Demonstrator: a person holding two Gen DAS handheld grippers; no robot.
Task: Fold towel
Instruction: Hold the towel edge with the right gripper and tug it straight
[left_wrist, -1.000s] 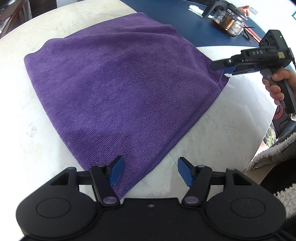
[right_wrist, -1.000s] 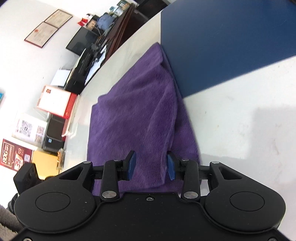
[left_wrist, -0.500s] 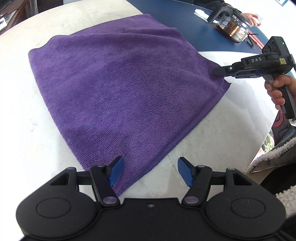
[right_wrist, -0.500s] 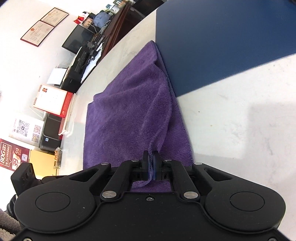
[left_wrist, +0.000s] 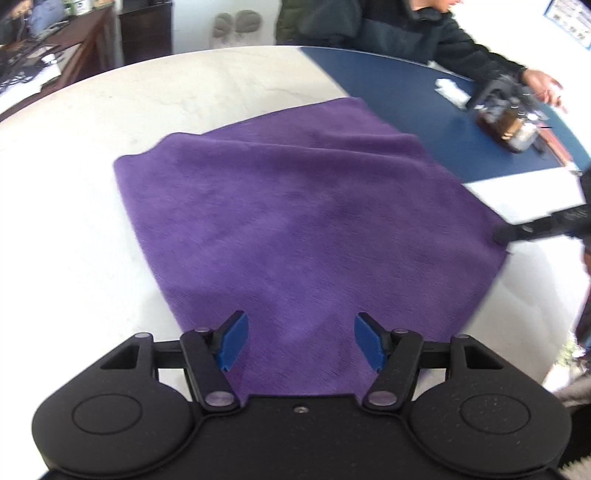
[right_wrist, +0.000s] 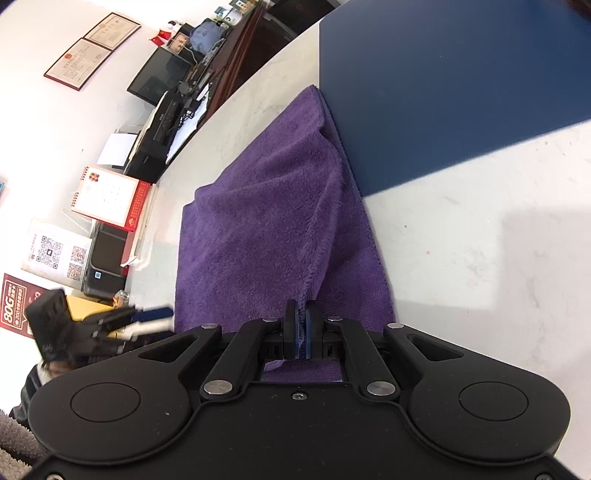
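Observation:
A purple towel (left_wrist: 303, 221) lies folded on the white table (left_wrist: 74, 229), its far corner touching a blue mat (left_wrist: 424, 110). My left gripper (left_wrist: 301, 345) hangs open over the towel's near corner, its blue pads (left_wrist: 232, 343) apart on either side of the cloth without pressing it. My right gripper (right_wrist: 302, 328) is shut on the towel (right_wrist: 258, 236) at its right corner, and the upper layer rises in a ridge toward the pads. In the left wrist view the right gripper (left_wrist: 502, 234) shows at the towel's right corner. The left gripper (right_wrist: 155, 317) appears blurred in the right wrist view.
A person in a dark jacket (left_wrist: 424, 33) sits behind the blue mat, a hand near a glass pot (left_wrist: 509, 125) and a white tissue (left_wrist: 450, 90). Desks, printers and a calendar (right_wrist: 107, 195) stand along the wall beyond the table's curved edge.
My right gripper closed on the towel's corner and lifted its top layer slightly. My left gripper moved over the near corner, which now lies between its open pads.

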